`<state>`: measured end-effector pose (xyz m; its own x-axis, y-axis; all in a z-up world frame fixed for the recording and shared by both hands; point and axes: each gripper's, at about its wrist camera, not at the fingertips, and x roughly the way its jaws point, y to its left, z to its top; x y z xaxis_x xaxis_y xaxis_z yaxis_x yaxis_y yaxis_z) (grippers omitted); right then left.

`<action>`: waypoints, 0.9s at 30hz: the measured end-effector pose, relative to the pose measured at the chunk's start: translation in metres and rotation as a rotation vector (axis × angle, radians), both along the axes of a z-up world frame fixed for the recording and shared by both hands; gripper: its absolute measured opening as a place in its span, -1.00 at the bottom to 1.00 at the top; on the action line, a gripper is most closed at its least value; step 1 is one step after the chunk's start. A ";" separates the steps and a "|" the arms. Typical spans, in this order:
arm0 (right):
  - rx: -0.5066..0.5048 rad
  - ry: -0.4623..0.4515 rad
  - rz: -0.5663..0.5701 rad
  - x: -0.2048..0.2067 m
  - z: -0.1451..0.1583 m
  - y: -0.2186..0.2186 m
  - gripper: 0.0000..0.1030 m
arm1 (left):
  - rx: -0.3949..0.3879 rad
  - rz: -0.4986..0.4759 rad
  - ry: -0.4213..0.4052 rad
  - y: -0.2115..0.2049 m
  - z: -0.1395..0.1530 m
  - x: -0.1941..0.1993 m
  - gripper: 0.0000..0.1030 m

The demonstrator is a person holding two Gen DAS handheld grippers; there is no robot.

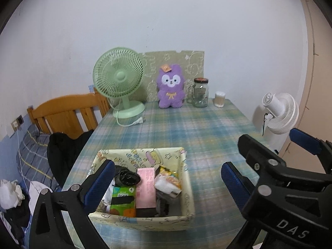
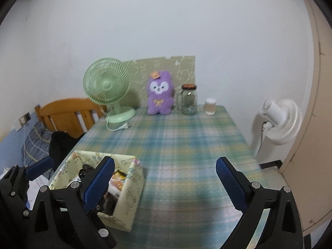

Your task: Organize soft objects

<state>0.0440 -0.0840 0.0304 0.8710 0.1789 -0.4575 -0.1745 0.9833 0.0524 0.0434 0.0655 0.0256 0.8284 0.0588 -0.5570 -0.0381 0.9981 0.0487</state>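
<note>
A purple plush toy (image 1: 170, 86) sits upright at the far edge of the plaid table, against a patterned board; it also shows in the right wrist view (image 2: 159, 93). A pale patterned fabric box (image 1: 187, 186) stands on the near part of the table, holding a green packet, a pink pack, a black bundle and snack packets; the right wrist view shows it at near left (image 2: 132, 178). My left gripper (image 1: 168, 178) is open and empty over the box. My right gripper (image 2: 165, 176) is open and empty above the table, right of the box.
A green desk fan (image 1: 119, 81) with a loose plug stands left of the plush. A glass jar (image 1: 200, 93) and a cotton-swab tub (image 1: 220, 99) stand to its right. A white fan (image 1: 279, 113) is off the table's right edge. A wooden headboard (image 1: 68, 112) and bedding lie left.
</note>
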 end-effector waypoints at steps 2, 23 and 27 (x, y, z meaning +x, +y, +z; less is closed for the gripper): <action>0.004 -0.018 -0.009 -0.007 0.006 -0.009 0.94 | 0.002 -0.008 -0.015 -0.006 0.005 -0.003 0.99; 0.015 -0.146 -0.112 -0.063 0.039 -0.071 0.96 | 0.003 -0.032 -0.152 -0.032 0.044 -0.044 1.00; 0.025 -0.146 -0.110 -0.068 0.037 -0.072 0.96 | 0.004 -0.019 -0.157 -0.032 0.044 -0.049 0.99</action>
